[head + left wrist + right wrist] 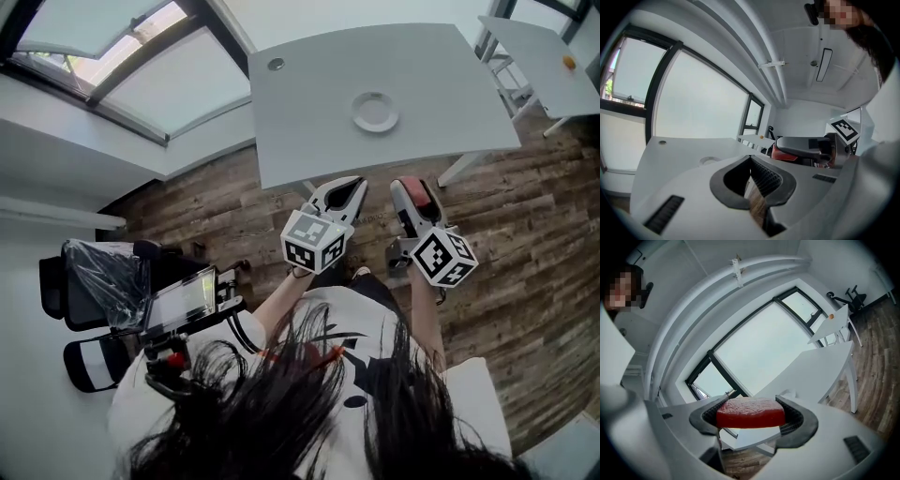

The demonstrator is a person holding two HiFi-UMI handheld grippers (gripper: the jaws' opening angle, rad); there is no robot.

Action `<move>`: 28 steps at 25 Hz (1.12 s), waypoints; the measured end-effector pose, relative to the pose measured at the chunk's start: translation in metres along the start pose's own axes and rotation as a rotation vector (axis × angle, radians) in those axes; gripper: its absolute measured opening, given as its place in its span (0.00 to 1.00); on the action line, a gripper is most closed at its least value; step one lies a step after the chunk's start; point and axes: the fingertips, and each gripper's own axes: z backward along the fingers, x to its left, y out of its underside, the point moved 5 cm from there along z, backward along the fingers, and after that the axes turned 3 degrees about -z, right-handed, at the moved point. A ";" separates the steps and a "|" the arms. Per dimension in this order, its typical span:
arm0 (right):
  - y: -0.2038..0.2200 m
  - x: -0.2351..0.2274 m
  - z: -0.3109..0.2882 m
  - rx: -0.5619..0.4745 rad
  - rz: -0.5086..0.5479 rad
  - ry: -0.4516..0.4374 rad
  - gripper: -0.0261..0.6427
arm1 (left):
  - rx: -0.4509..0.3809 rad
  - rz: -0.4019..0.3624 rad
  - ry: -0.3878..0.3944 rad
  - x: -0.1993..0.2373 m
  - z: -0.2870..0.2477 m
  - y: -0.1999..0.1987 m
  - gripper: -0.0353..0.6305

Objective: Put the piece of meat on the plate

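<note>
A flat red piece of meat (740,414) sits clamped between the jaws of my right gripper (751,412). The head view shows the same meat (425,194) in the right gripper (412,187), held over the wooden floor just short of the white table (309,103). A round white plate (375,112) lies on that table, ahead of both grippers. My left gripper (350,186) hangs beside the right one, its jaws shut (751,161) with nothing between them. In the left gripper view the plate (710,161) shows faintly on the tabletop, and the meat (783,155) appears at the right.
A second white table (544,56) with a small orange object (568,62) stands at the far right. Black office chairs (98,281) and a screen device (183,298) are at the left. A big window (112,56) runs along the upper left.
</note>
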 end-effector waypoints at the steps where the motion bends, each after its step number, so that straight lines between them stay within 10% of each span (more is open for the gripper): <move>1: -0.002 -0.002 -0.003 0.002 -0.003 0.000 0.52 | 0.002 0.002 -0.002 0.003 -0.003 -0.001 0.06; 28: -0.025 -0.076 -0.217 0.146 0.072 0.141 0.52 | 0.112 0.010 0.120 0.159 -0.150 -0.009 0.06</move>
